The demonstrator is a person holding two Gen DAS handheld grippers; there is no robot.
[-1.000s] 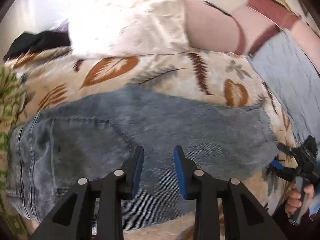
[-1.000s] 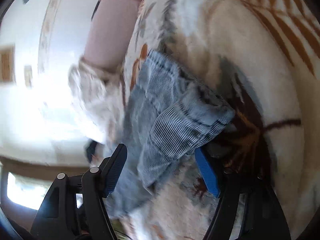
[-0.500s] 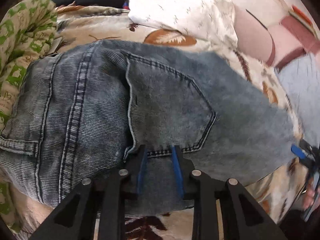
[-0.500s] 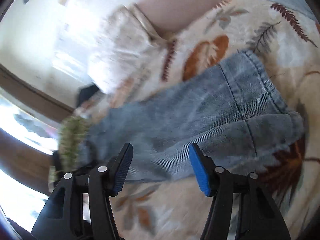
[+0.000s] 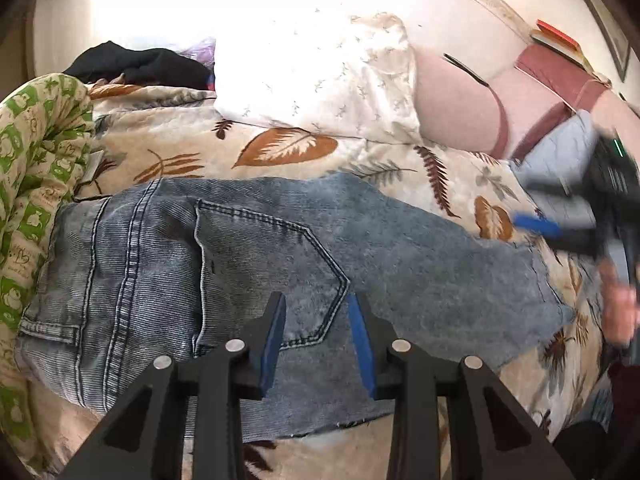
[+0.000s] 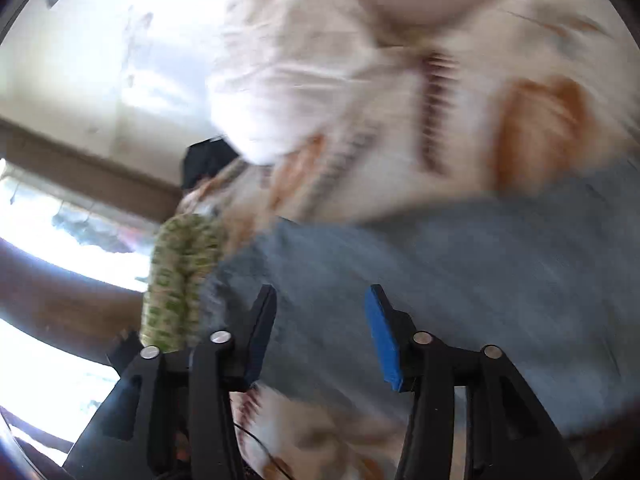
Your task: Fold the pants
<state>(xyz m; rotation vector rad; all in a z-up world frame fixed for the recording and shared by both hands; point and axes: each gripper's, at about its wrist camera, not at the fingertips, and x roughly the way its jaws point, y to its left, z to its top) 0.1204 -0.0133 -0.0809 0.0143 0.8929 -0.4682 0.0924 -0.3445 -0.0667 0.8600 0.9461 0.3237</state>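
1. The left wrist view is sharp. The pants (image 5: 248,276), blue-grey denim, lie folded flat on the leaf-print bedspread (image 5: 168,148), waistband to the left, back pocket facing up, leg ends to the right.
2. The left gripper (image 5: 316,336) hangs just above the denim near the pocket's lower corner, its jaws apart with nothing between the blue pads.
3. Only this view shows the right gripper (image 5: 536,224) from outside: blurred, over the bedspread beyond the leg ends, a blue pad visible.
4. It also shows a white pillow (image 5: 320,76), a pink bolster (image 5: 456,100), a green-patterned blanket (image 5: 36,184) at the waistband side and a black garment (image 5: 136,64) behind.
5. The right wrist view is heavily blurred. Its jaws stand wide apart and empty over the pants (image 6: 460,272).
6. Only this view shows a bright window (image 6: 60,240) to the left, past the green-patterned blanket (image 6: 180,276).
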